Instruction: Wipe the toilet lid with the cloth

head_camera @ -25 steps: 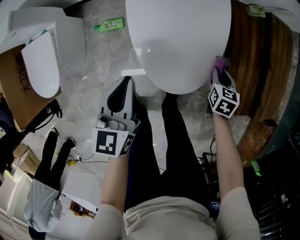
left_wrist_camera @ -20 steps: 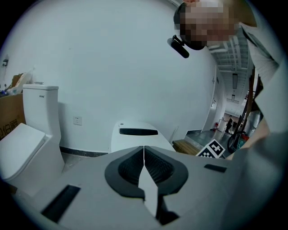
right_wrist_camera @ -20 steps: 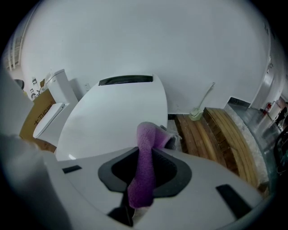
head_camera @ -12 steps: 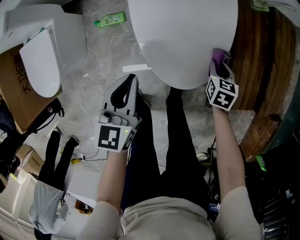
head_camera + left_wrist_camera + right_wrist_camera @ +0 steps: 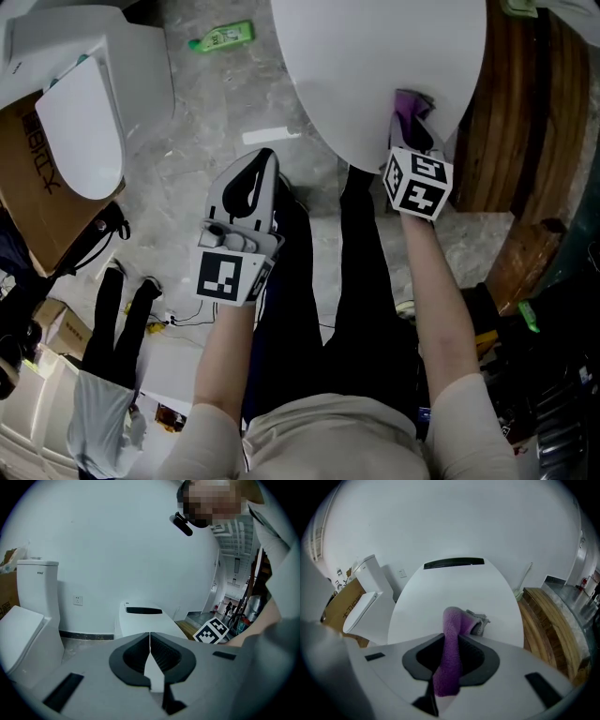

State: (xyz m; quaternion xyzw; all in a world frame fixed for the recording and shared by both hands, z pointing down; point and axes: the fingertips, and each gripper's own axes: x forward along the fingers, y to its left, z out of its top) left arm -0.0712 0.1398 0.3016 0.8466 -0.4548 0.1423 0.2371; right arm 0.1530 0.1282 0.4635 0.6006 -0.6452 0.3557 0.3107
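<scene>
While the right tool is up at the toilet lid, its jaws are clamped on the purple cloth. The right gripper view shows it clearly: a strip of purple fabric runs up between the two jaws, and the far end flops onto the white lid with a bit of grey showing at the fold. So the cloth is touching the lid on its near right part, close to the rim, and the rest of the lid is bare white.

The left tool isn't doing much. It hangs over the grey marble-look floor, just left of the lid's near edge and right beside the person's black trouser leg. Its jaws are pressed together with nothing in them. The left gripper view has them meeting in a thin line, pointing at a white wall.

Other stuff around:
- A second toilet sits at the far left, with a cardboard box against its near side.
- A green bottle lies on the floor, far side, left of the lid.
- A curved wooden platform runs along the right of the lid.
</scene>
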